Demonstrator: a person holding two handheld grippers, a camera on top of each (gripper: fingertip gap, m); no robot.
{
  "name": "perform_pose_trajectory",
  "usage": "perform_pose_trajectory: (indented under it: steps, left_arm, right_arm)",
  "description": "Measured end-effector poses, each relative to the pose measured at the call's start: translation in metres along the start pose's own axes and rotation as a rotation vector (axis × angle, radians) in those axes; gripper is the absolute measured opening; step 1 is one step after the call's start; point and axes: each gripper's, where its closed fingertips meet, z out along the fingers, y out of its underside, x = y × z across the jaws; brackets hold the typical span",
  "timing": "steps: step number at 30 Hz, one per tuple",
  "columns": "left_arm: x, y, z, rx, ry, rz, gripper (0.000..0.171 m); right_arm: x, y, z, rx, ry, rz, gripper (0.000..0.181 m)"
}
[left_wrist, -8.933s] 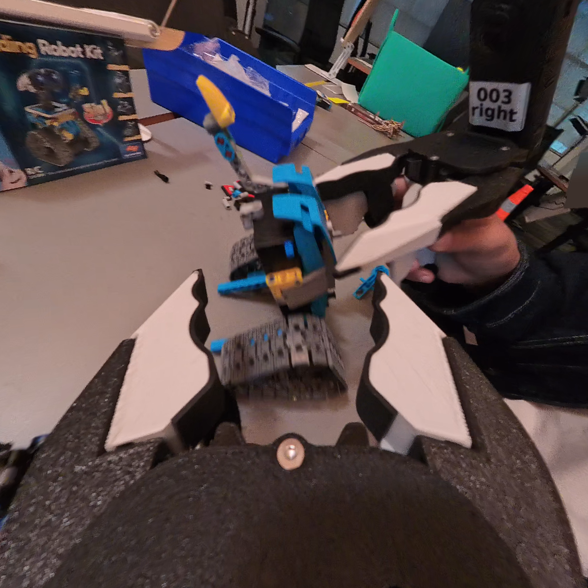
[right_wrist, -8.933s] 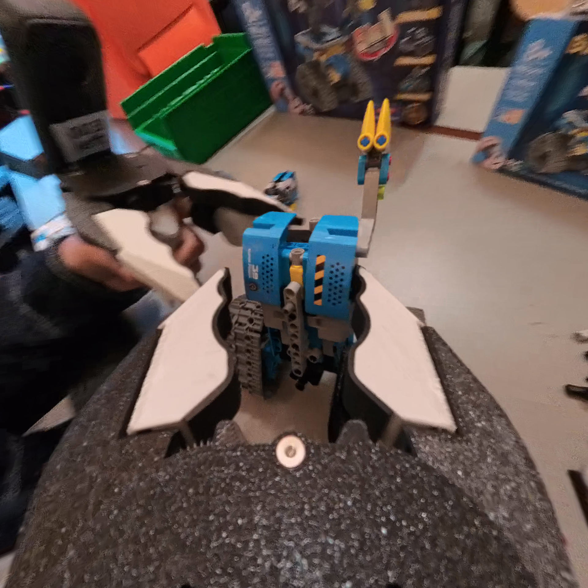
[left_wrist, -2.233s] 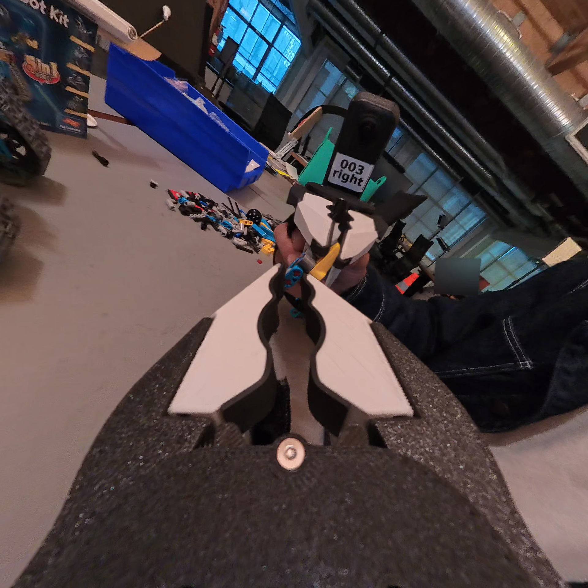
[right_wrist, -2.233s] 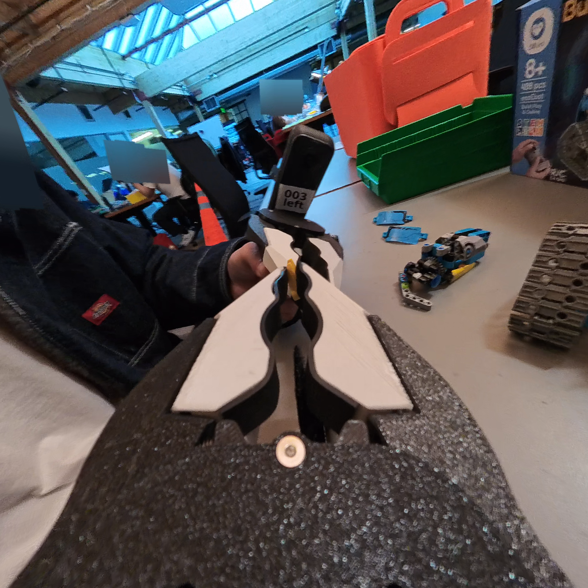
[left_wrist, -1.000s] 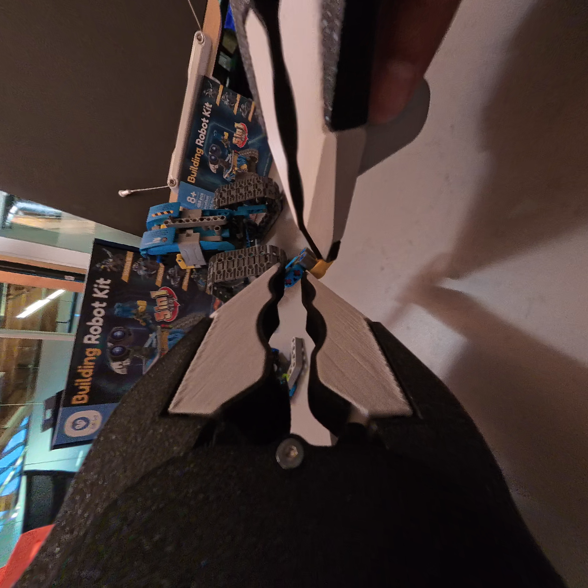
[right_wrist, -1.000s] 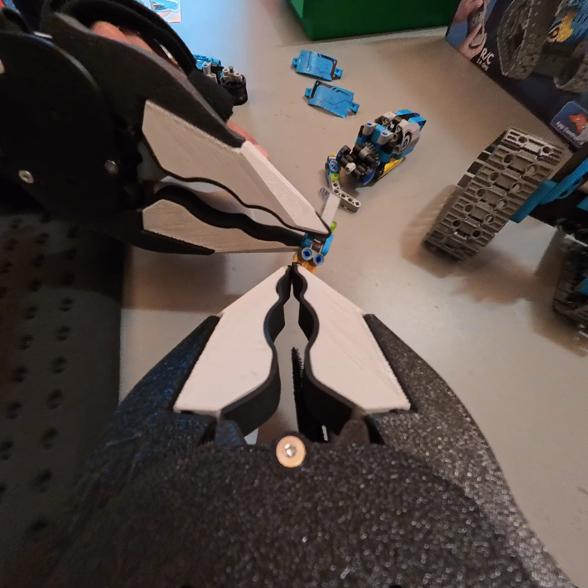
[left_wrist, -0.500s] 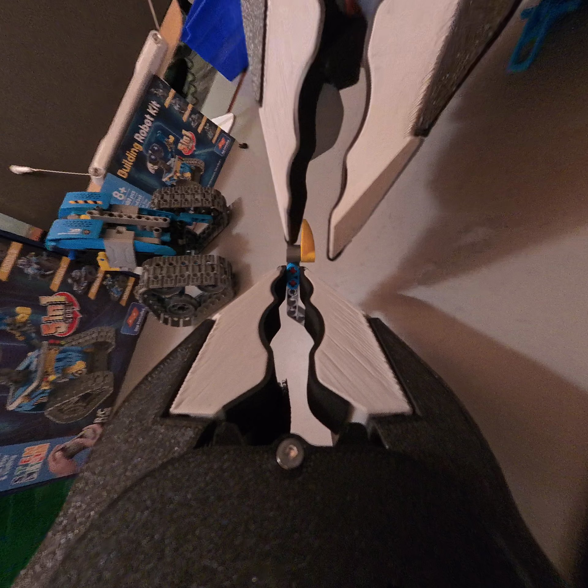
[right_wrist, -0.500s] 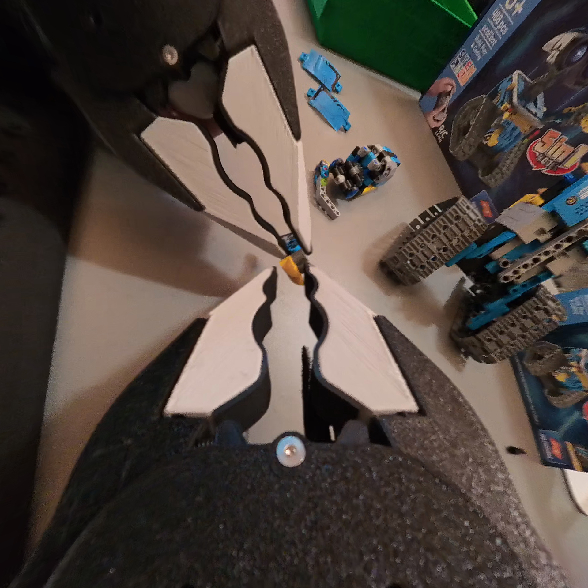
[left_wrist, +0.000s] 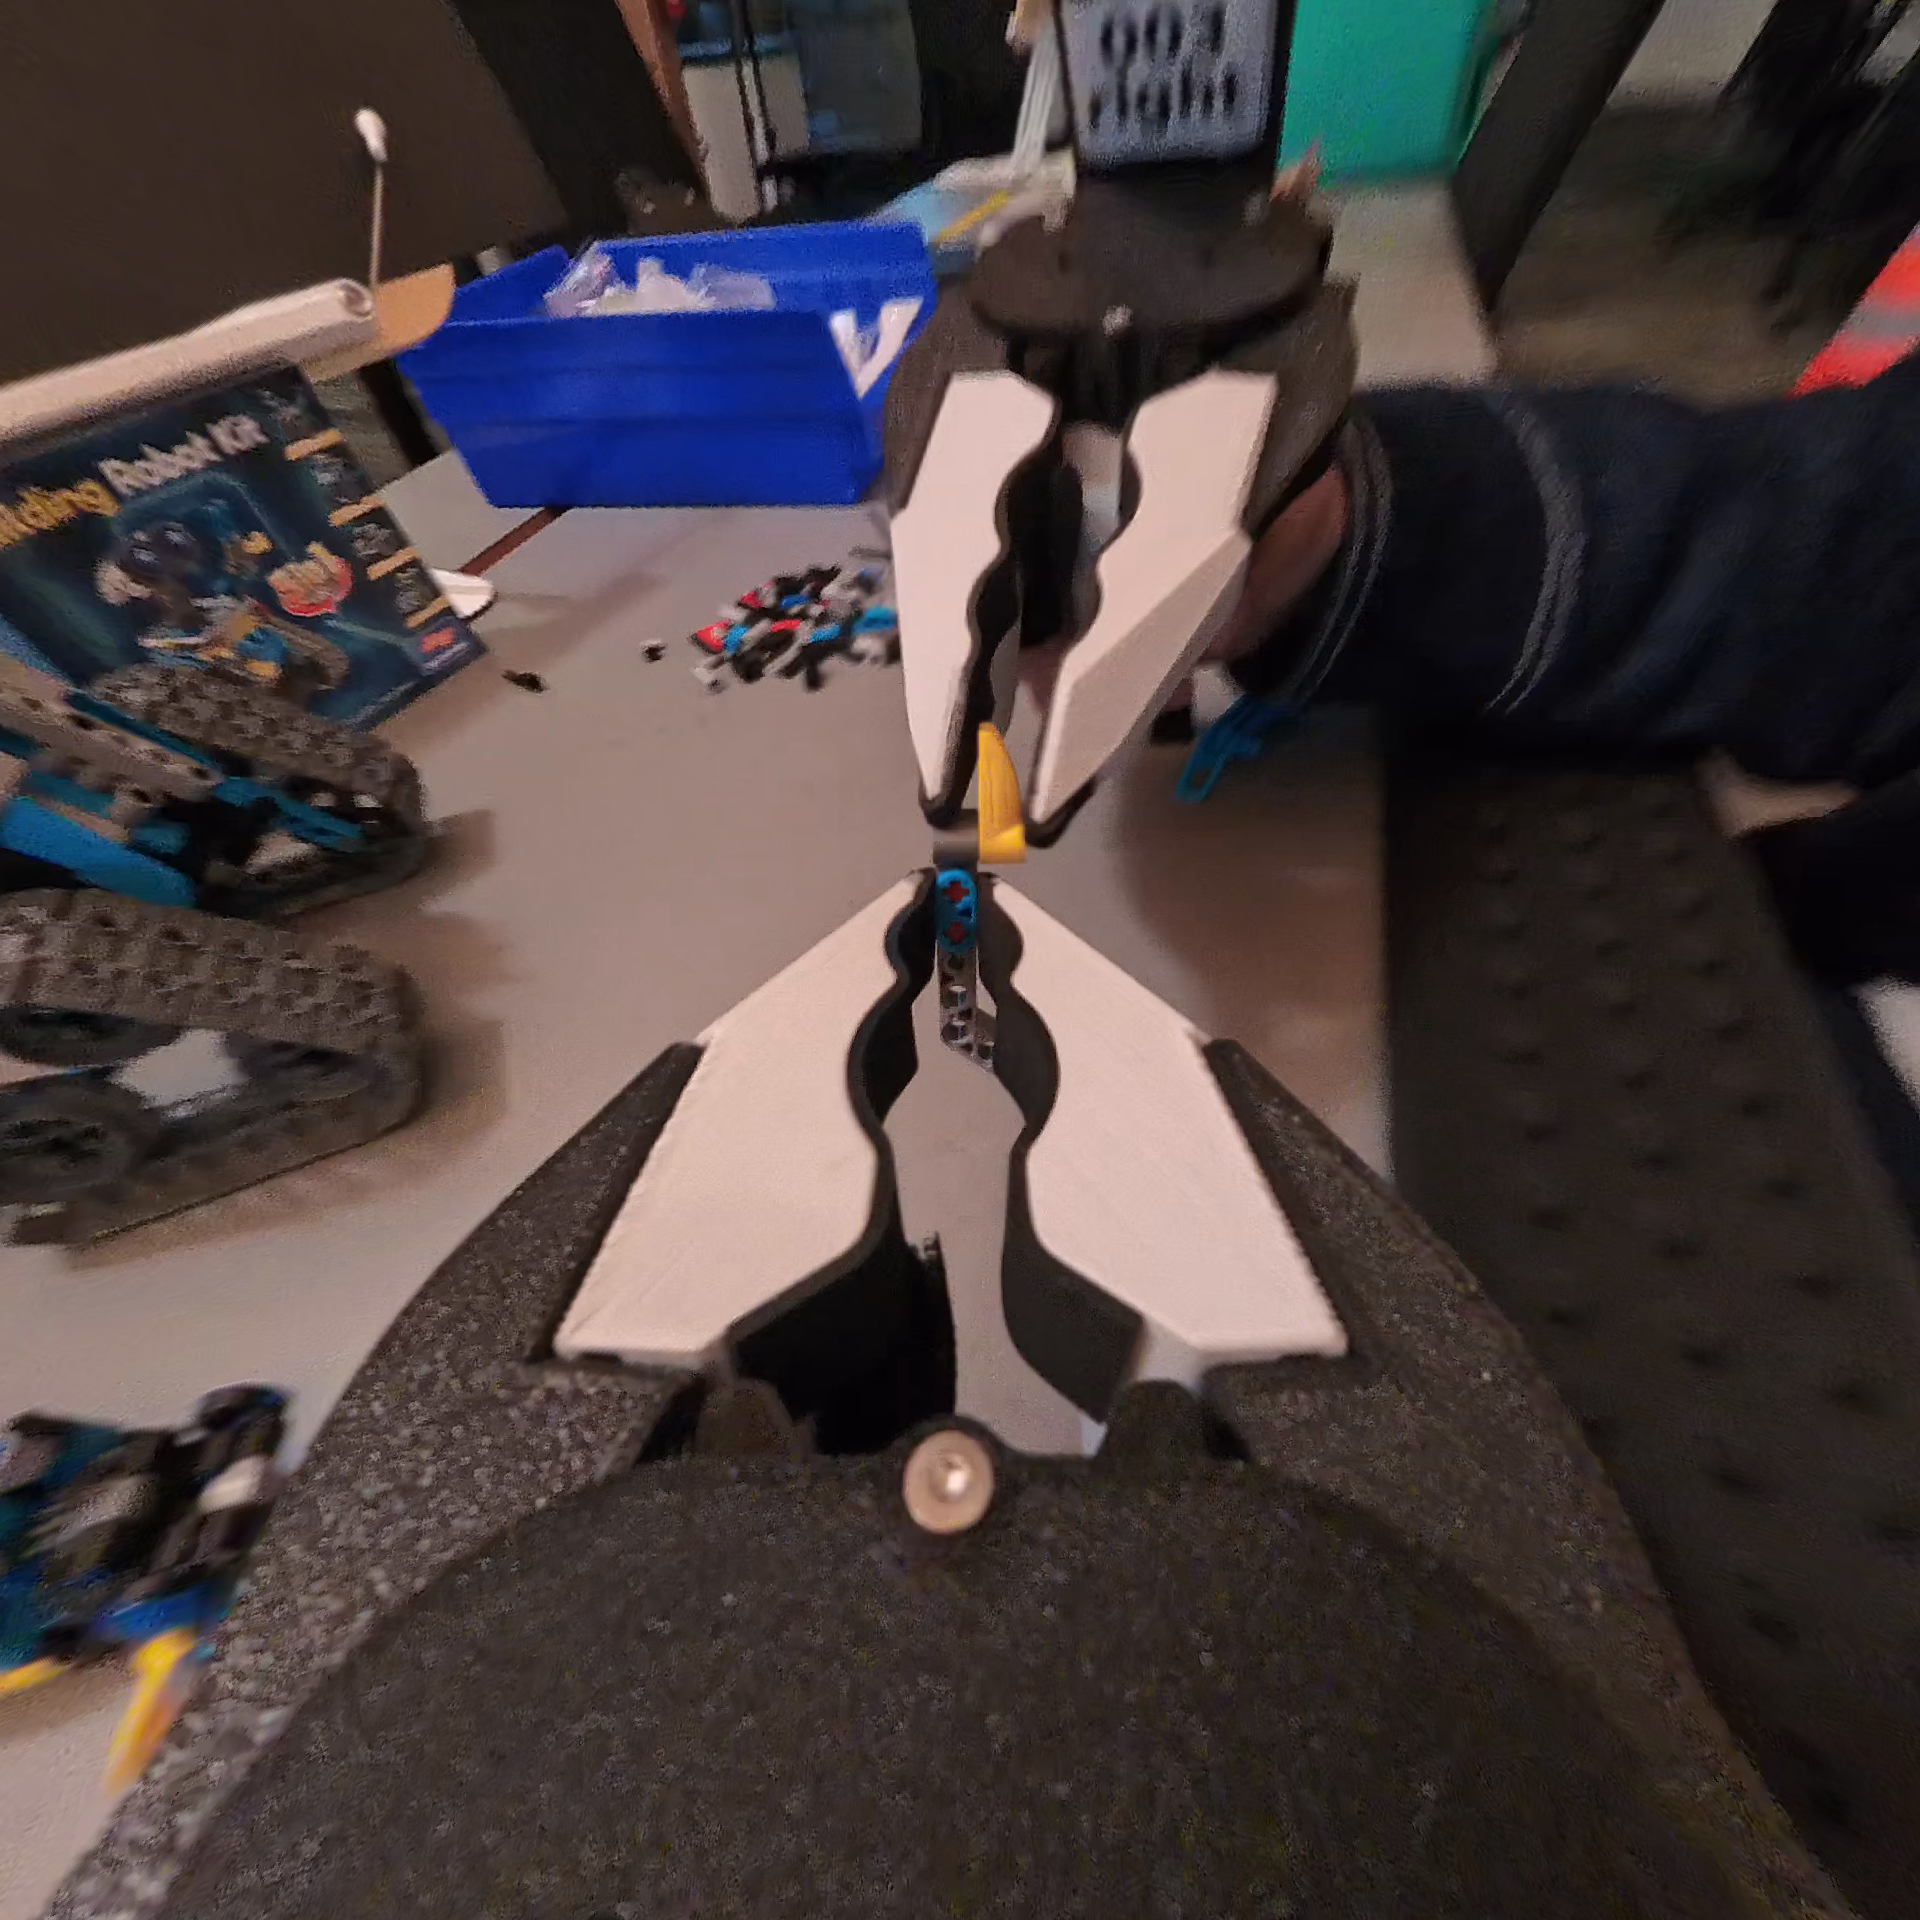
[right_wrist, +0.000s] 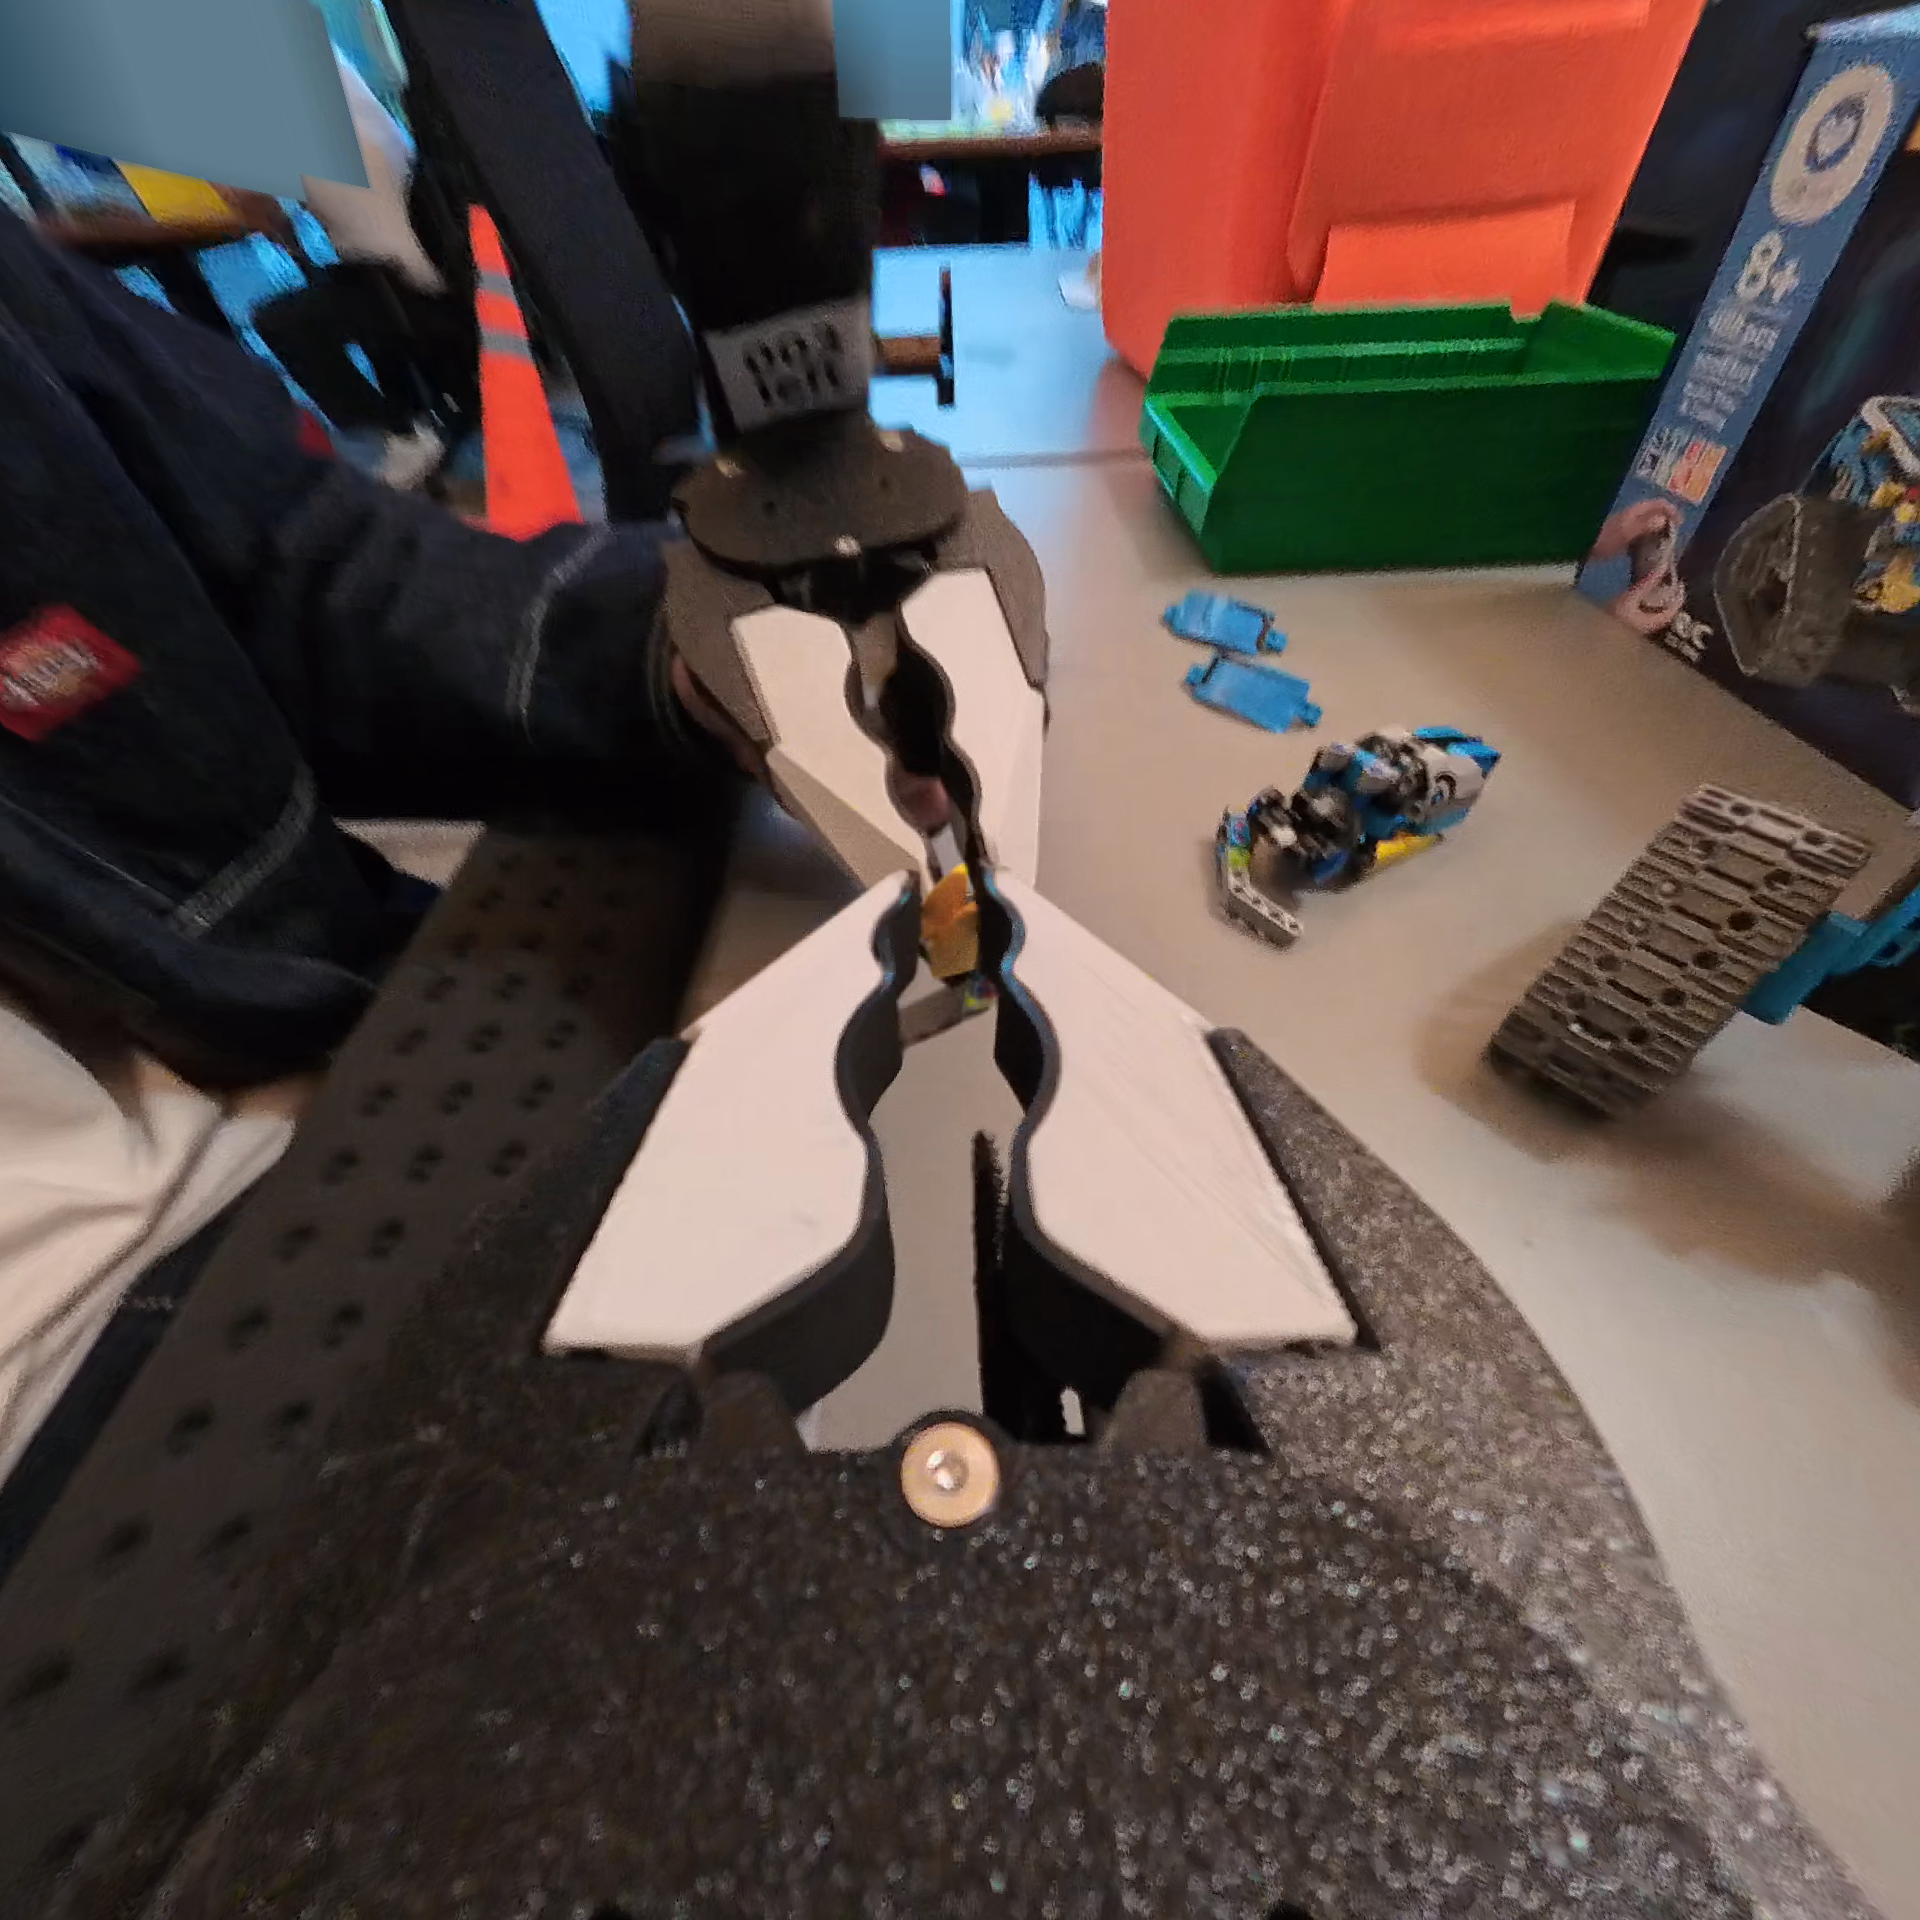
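Claw piece (left_wrist: 961, 935), pinched between facing left gripper (left_wrist: 956, 896), right gripper (right_wrist: 951, 891)

right gripper (right_wrist: 951, 904) pinching yellow piece (right_wrist: 948, 914) (tips meeting)

We count two flat blue plastic panels (right_wrist: 1242, 660) at upper right, one green plastic bin (right_wrist: 1392, 447), one blue plastic bin (left_wrist: 665, 395) at upper left.

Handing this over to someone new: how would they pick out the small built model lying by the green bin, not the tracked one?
Start at the green bin at the back of the grey table, then come forward past two flat blue panels. The small model lies on its side there, blue, black and grey with a yellow edge. Unlike the tracked vehicle beside it, it has no grey treads.
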Motion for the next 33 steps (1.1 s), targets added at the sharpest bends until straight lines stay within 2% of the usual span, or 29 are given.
perform_pose_trajectory:
  steps: [5, 7, 10, 16, 18, 21, 22, 24, 25, 27, 28, 31, 33]
  left_arm:
    - [-0.003, -0.016, -0.001, 0.126, 0.081, -0.308, 0.005]
    - [-0.009, -0.021, -0.003, 0.191, 0.112, -0.463, 0.006]
    - [-0.011, -0.020, -0.002, 0.226, 0.148, -0.585, 0.006]
    - [-0.005, -0.015, 0.003, 0.174, 0.133, -0.530, 0.006]
    - [-0.001, -0.024, 0.001, 0.193, 0.141, -0.446, 0.005]
    - [-0.007, -0.020, -0.001, 0.169, 0.059, -0.349, 0.007]
    - [-0.009, -0.020, -0.001, 0.169, 0.044, -0.348, 0.009]
    - [-0.011, -0.017, 0.002, 0.151, 0.049, -0.372, 0.029]
    - [-0.012, -0.017, 0.002, 0.150, 0.043, -0.368, 0.030]
    - [-0.007, -0.017, 0.002, 0.145, 0.056, -0.314, 0.023]
    - [-0.002, -0.018, 0.001, 0.148, 0.077, -0.297, 0.006]
    - [-0.004, -0.017, 0.001, 0.153, 0.086, -0.349, 0.006]
    - [-0.001, -0.022, -0.001, 0.205, 0.170, -0.482, 0.005]
  right_arm:
    - [0.003, -0.019, 0.000, 0.165, -0.082, 0.190, 0.005]
    - [0.002, -0.022, 0.002, 0.195, -0.107, 0.255, 0.003]
    - [0.004, -0.021, 0.002, 0.220, -0.139, 0.323, 0.003]
    - [0.000, -0.015, -0.001, 0.197, -0.188, 0.292, 0.002]
    - [0.010, -0.028, -0.008, 0.297, -0.229, 0.419, 0.003]
    - [0.014, -0.026, -0.004, 0.309, -0.248, 0.537, 0.003]
    - [0.015, -0.028, -0.004, 0.331, -0.258, 0.577, 0.004]
    - [0.015, -0.029, -0.004, 0.334, -0.287, 0.625, 0.004]
    - [0.011, -0.026, -0.002, 0.305, -0.301, 0.623, 0.004]
    - [0.007, -0.024, 0.002, 0.275, -0.306, 0.614, 0.004]
    - [0.006, -0.025, 0.002, 0.276, -0.312, 0.613, 0.004]
    - [0.007, -0.024, 0.003, 0.273, -0.283, 0.587, 0.004]
    - [0.003, -0.028, 0.002, 0.269, -0.263, 0.509, 0.004]
